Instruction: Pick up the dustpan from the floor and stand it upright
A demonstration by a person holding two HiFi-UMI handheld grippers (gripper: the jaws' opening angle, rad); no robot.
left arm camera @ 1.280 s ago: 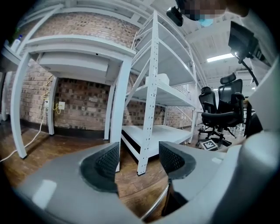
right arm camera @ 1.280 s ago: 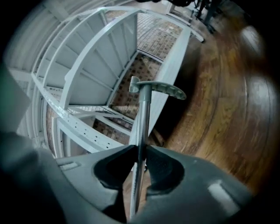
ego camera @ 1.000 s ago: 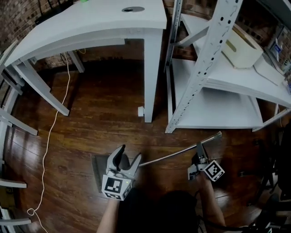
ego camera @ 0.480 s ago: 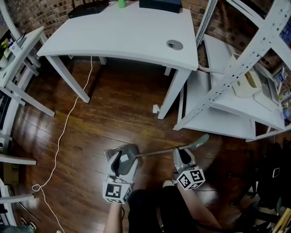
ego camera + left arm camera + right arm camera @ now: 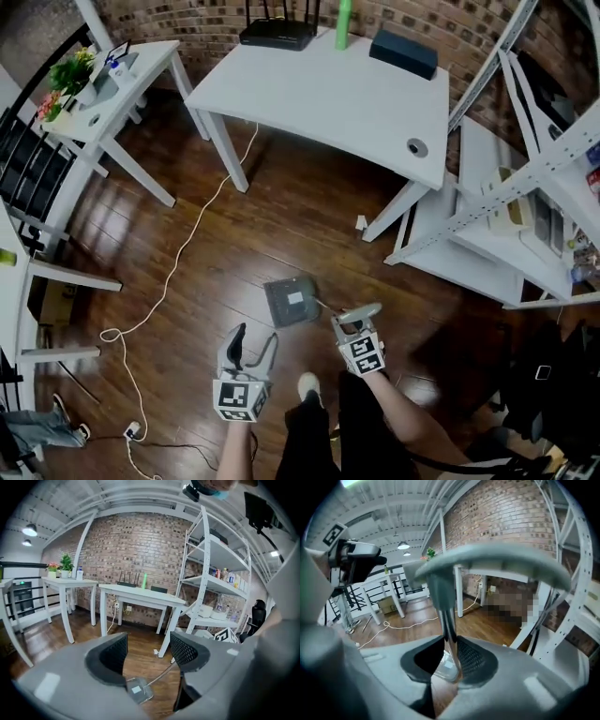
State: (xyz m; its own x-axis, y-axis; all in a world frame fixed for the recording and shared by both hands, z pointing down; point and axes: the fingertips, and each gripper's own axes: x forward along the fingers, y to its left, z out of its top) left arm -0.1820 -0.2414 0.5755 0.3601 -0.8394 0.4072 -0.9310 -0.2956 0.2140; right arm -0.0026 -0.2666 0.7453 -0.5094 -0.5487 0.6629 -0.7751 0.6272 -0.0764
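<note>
The dustpan [image 5: 292, 301] has a grey pan low over the wooden floor, and its metal handle rises steeply toward me. My right gripper [image 5: 349, 324] is shut on that handle just below the grey end grip [image 5: 362, 311]. In the right gripper view the shaft [image 5: 449, 634] is pinched between the pads, with the pan [image 5: 446, 666] below and the grip [image 5: 497, 562] above. My left gripper [image 5: 253, 339] hangs open and empty, left of the pan and apart from it. The left gripper view shows the dustpan [image 5: 139, 689] beyond the open left gripper [image 5: 147, 653].
A white desk [image 5: 328, 94] stands behind the pan, with metal shelving [image 5: 506, 216] to its right. A white cable [image 5: 178, 262] trails across the floor on the left near a small side table [image 5: 112, 94]. A person's shoe [image 5: 307, 386] is between the grippers.
Both grippers have risen. The right one has swung the handle up from nearly flat to steep. The left gripper has come off the pan and now sits left of it.
</note>
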